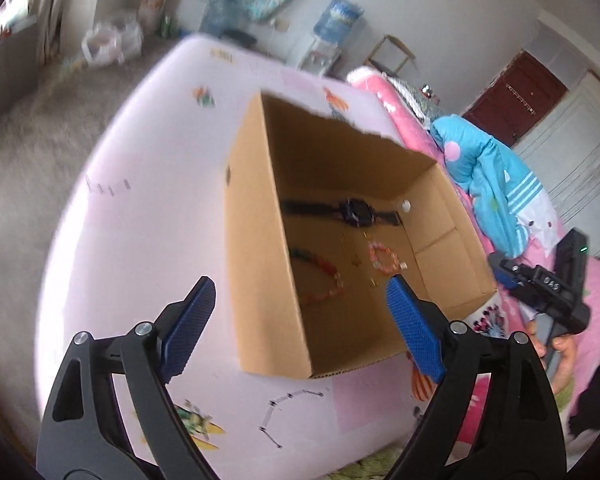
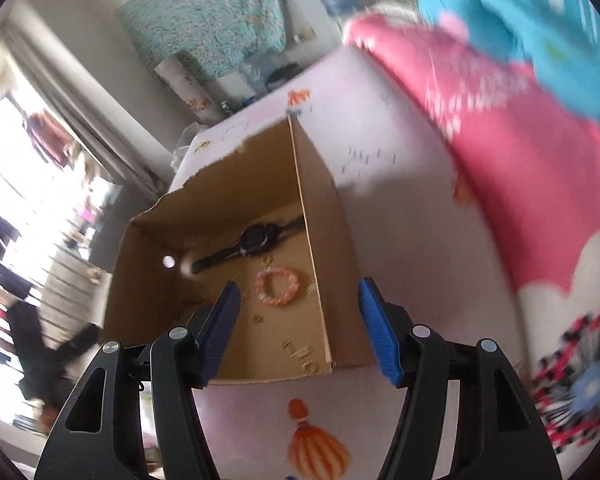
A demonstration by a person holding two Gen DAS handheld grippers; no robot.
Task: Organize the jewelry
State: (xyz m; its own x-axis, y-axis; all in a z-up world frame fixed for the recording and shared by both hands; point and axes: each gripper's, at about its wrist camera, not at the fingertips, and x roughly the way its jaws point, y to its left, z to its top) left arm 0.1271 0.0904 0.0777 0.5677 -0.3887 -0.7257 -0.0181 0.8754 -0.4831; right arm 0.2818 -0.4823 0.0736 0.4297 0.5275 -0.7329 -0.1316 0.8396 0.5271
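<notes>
Brown cardboard box (image 1: 260,240) sits open on the pale pink bed (image 1: 140,200), and inside, a black watch (image 1: 354,212) lies along the far wall, a pink bead bracelet (image 2: 278,285) mid-floor. Left hand-held gripper (image 1: 300,320) spread wide, empty; right hand-held gripper (image 2: 298,328) parted too, nothing between its jaws.
</notes>
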